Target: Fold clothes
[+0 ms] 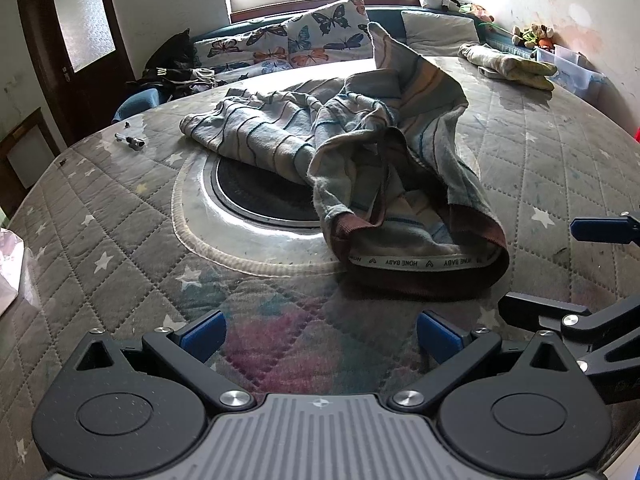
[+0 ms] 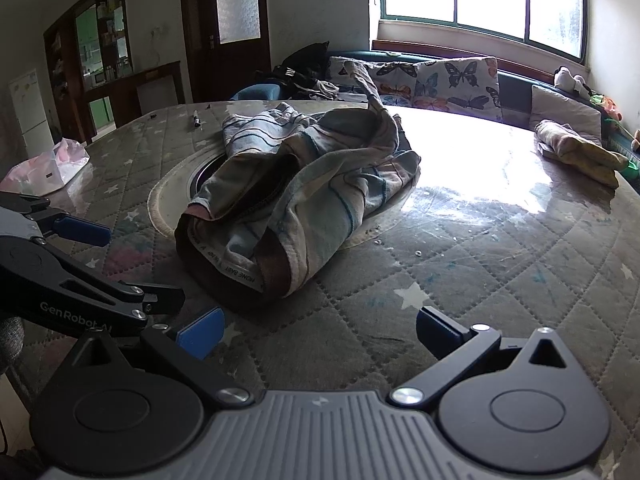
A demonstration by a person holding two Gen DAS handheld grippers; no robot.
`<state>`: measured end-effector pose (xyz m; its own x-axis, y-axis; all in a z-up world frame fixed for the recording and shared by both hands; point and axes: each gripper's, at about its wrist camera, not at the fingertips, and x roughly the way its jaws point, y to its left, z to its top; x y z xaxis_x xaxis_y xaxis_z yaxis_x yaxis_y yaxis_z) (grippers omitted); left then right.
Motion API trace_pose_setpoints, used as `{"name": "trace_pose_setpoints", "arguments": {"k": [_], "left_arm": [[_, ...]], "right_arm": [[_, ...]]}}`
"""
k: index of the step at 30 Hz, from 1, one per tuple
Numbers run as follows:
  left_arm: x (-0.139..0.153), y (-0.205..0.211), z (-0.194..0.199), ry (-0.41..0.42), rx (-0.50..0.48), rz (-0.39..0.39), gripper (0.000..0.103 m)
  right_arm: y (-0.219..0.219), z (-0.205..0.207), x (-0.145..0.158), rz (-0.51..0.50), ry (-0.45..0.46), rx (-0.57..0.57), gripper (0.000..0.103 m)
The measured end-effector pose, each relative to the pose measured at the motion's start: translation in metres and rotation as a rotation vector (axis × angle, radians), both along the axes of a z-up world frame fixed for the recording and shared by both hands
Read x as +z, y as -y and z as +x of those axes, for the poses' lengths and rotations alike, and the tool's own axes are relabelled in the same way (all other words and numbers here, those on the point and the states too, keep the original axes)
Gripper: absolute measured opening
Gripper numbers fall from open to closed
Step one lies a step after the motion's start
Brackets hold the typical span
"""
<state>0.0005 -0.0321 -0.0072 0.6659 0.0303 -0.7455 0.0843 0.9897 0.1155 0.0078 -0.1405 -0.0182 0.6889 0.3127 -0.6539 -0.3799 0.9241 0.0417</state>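
Observation:
A crumpled striped garment [image 1: 360, 152] [image 2: 304, 172] with a brown waistband lies in a heap on the quilted table cover [image 1: 120, 248] [image 2: 500, 264]. Its waistband opening, with a printed label inside, faces the near edge. My left gripper [image 1: 320, 334] stands open just short of the waistband, nothing between its blue-tipped fingers. My right gripper [image 2: 318, 332] is open too, near the waistband's right side and empty. Each gripper shows at the edge of the other's view: the right gripper [image 1: 560, 280] and the left gripper [image 2: 120, 272].
A round dark inset [image 1: 256, 196] in the table is partly under the garment. A pen [image 1: 130, 141] lies at the far left. A folded yellowish cloth [image 1: 508, 63] [image 2: 576, 152] sits far right. Butterfly cushions [image 1: 316, 36] line the bench behind. A plastic bag [image 2: 48, 168] sits at left.

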Motion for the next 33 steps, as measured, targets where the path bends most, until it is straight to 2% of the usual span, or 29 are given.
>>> {"name": "trace_pose_setpoints", "arguments": {"k": [20, 27, 33], "left_arm": [[0.003, -0.001, 0.023, -0.006, -0.004, -0.001, 0.103], [0.016, -0.006, 0.039, 0.043, -0.009, 0.006, 0.103], [0.030, -0.015, 0.062, 0.107, 0.008, -0.027, 0.102]], "right_arm": [[-0.002, 0.024, 0.001, 0.021, -0.019, 0.012, 0.103], [0.000, 0.040, 0.012, 0.038, -0.003, 0.010, 0.103], [0.011, 0.065, 0.028, 0.075, 0.032, -0.048, 0.103]]}}
